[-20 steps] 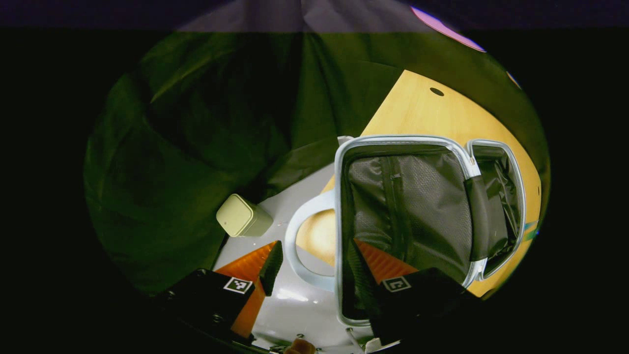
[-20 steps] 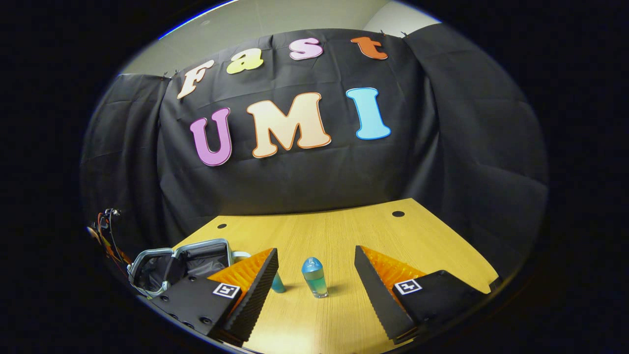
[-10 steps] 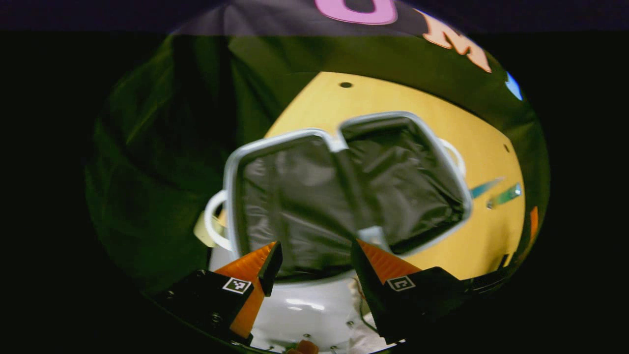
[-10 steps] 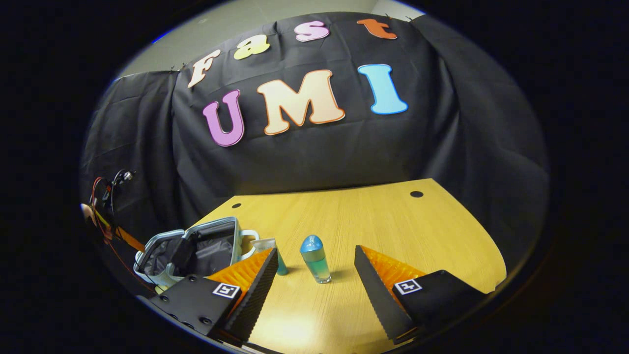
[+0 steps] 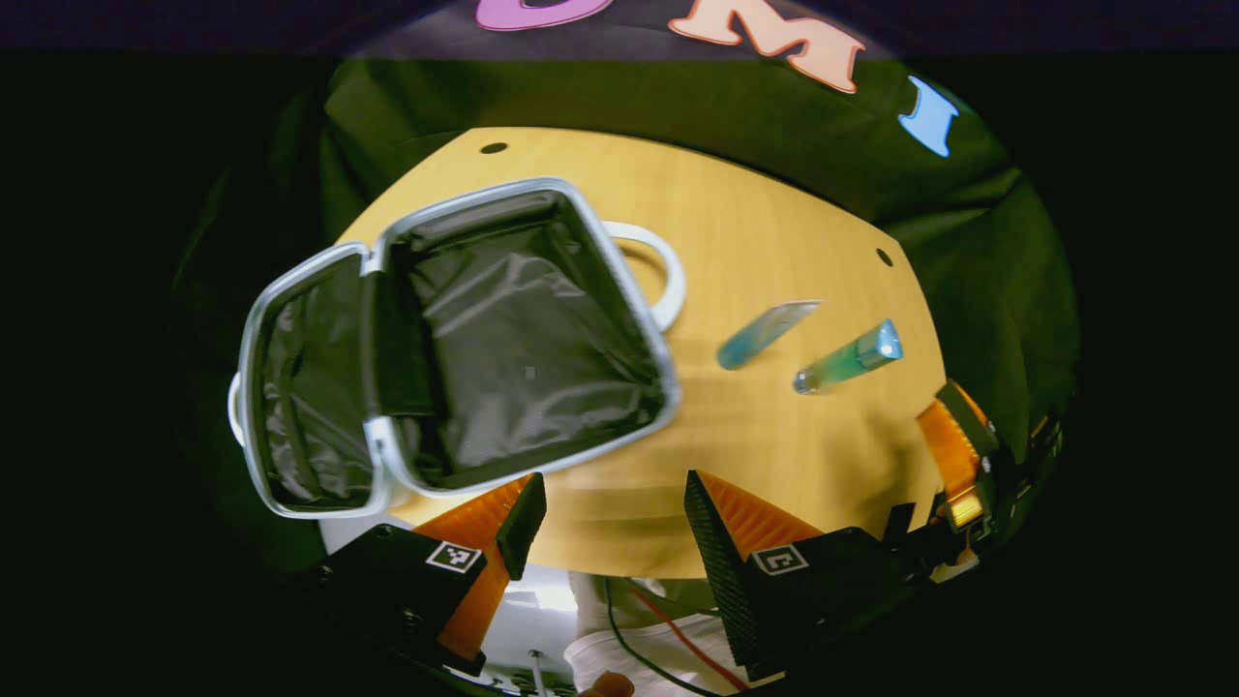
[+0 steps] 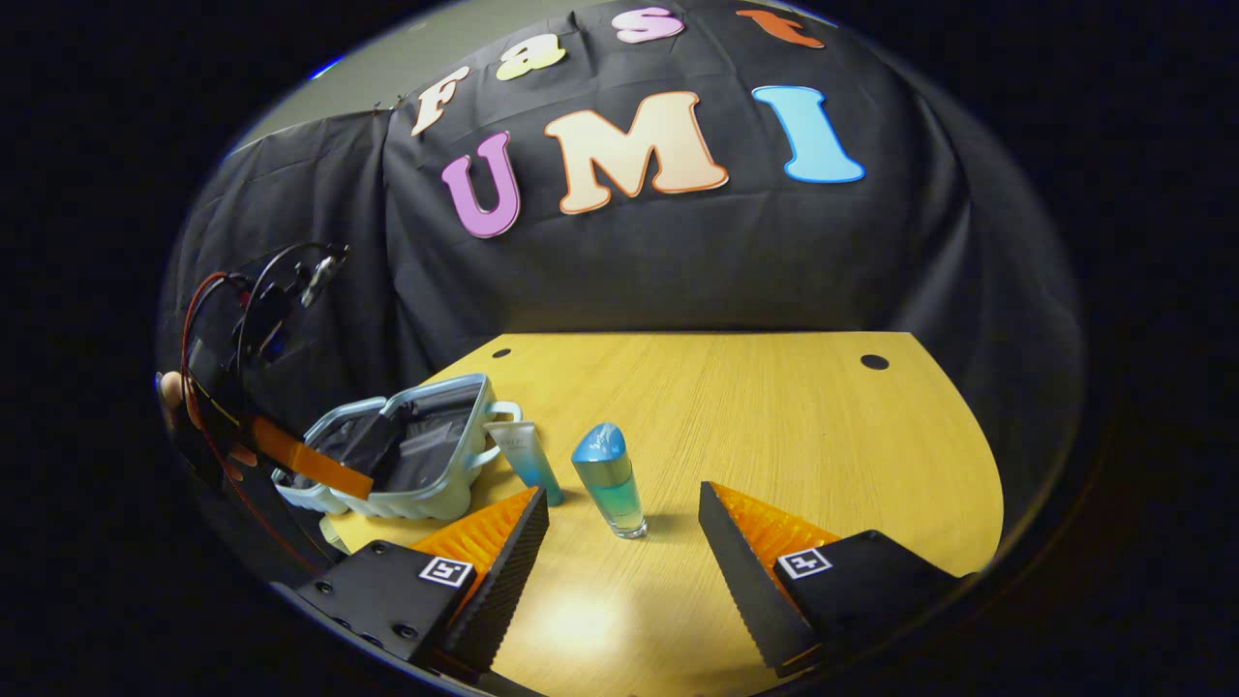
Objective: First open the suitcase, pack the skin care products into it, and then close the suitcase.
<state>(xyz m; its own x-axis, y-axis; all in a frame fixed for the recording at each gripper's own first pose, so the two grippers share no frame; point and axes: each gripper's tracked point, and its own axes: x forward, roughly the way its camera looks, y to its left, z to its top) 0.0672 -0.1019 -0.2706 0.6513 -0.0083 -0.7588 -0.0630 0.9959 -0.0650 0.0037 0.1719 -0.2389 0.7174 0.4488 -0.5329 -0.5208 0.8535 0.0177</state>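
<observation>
While the suitcase lies open on the wooden table, its two dark-lined halves spread flat near the table's left edge, the left gripper hangs above the near edge with its jaws wide apart and nothing between them. In the left gripper view a white carry handle sticks out from the suitcase toward the table's middle. Just beyond it lies a small tube, and beside that stands a blue-green bottle with a rounded blue cap; the two are close but apart.

In the right gripper view the right gripper is low over the table's near edge, fingers spread wide and empty, with the bottle upright just ahead of the gap. The tube rests beside the suitcase handle. The left gripper shows at the far left, over the suitcase.
</observation>
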